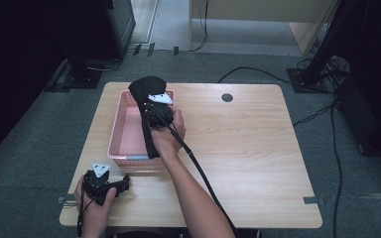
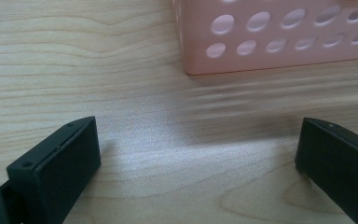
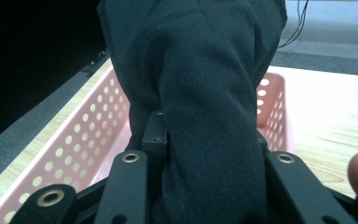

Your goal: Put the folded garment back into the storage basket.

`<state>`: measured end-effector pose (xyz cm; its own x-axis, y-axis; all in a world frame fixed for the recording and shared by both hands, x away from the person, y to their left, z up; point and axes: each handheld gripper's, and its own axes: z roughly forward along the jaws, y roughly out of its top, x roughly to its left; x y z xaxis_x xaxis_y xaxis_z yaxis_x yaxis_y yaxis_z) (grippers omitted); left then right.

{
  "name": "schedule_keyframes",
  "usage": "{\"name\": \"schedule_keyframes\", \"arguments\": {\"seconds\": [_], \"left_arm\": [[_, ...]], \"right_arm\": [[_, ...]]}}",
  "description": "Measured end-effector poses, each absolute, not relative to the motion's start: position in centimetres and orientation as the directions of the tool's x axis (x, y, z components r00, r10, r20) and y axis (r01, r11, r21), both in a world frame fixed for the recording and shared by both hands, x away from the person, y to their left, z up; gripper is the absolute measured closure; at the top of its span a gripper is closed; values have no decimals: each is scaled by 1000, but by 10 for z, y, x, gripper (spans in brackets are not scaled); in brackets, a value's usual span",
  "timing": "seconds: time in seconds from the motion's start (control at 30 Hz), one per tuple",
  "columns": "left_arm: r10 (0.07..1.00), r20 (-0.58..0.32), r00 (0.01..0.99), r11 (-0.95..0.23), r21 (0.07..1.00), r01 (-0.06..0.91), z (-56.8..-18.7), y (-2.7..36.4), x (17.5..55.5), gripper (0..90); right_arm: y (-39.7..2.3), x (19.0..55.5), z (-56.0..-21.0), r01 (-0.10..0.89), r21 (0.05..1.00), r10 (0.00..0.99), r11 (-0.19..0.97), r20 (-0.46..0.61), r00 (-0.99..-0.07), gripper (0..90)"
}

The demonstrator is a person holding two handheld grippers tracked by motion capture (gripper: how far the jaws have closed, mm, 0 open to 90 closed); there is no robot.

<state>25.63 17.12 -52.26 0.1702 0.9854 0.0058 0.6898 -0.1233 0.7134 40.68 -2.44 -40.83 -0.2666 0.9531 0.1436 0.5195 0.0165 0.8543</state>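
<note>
Over the pink basket [image 1: 124,130], right gripper [image 1: 155,110] fingers clenched on black cloth [image 1: 148,91] hiding them; left gripper [image 1: 110,184] released.

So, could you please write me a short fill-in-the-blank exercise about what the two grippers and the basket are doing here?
1. The right gripper is shut on a ____ cloth.
2. The cloth hangs over a ____ basket with holes in its walls.
3. The left gripper rests on the wooden table with its fingers ____.

Missing words: black; pink; open
</note>
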Motion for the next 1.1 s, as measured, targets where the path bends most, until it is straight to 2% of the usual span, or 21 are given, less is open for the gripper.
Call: {"name": "schedule_keyframes", "arguments": {"seconds": [0.83, 1.1], "left_arm": [[985, 6, 171, -124, 712, 691, -522, 171, 256, 0], [985, 5, 170, -123, 713, 691, -522, 171, 257, 0]], "right_arm": [[15, 426, -438, 599, 800, 941, 29, 180, -286, 650], [19, 433, -448, 614, 788, 946, 47, 163, -281, 650]]}}
